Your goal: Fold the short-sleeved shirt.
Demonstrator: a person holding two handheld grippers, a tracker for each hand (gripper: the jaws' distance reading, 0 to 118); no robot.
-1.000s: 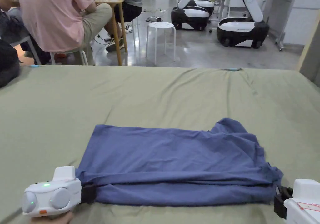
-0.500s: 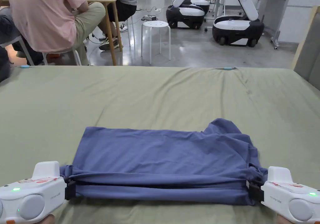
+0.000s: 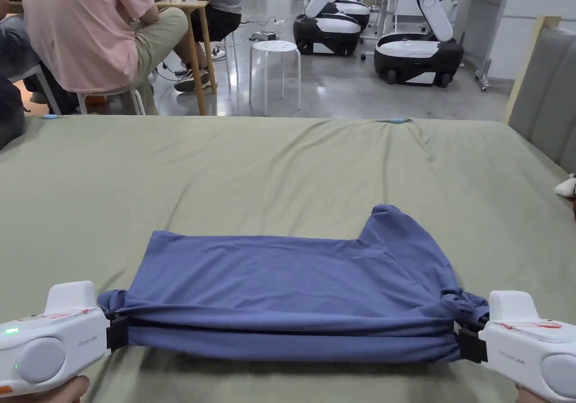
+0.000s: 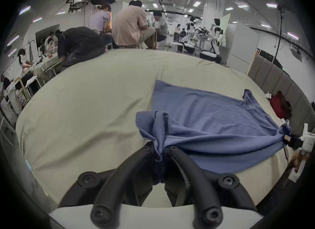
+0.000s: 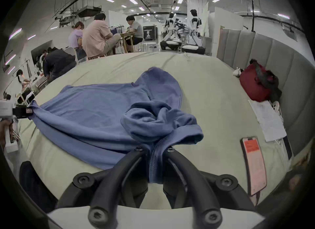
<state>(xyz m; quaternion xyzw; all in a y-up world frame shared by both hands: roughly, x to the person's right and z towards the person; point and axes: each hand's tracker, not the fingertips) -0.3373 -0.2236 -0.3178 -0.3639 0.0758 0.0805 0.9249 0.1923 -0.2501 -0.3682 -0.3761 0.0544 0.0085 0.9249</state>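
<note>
Left tool point(image 3: 117, 333): my jaws were closed down on the bunched left end of the blue shirt point(image 3: 292, 286), cloth pinched between both of them.
Right tool point(image 3: 471, 345): it was clamped the same way on the bunched right end, where a sleeve was gathered into a lump just ahead of my jaws.
Shirt: it lay on the bed point(image 3: 281, 162), stretched straight between my two tools, its near edge doubled and the rest spread flat beyond them.
Step in hand: I judged I was tensioning the near edge to carry it over for a lengthwise fold.
Doing it well: I thought both tools ought to lift level and travel together, keeping the cloth just taut so the crease ran straight, and the sleeve lump by my right tool would need tucking inside.
Risk: uneven pull could have skewed the fold or dragged the far sleeve point(image 3: 394, 224).
Right of my right tool: a phone point(image 5: 254, 164) lay near, papers point(image 5: 267, 121) and a red bag point(image 5: 255, 84) farther off, all apart from the shirt.
Beyond the bed: seated people point(image 3: 84, 27), a stool point(image 3: 274, 47), parked robots point(image 3: 419, 53); none stood in the way.
</note>
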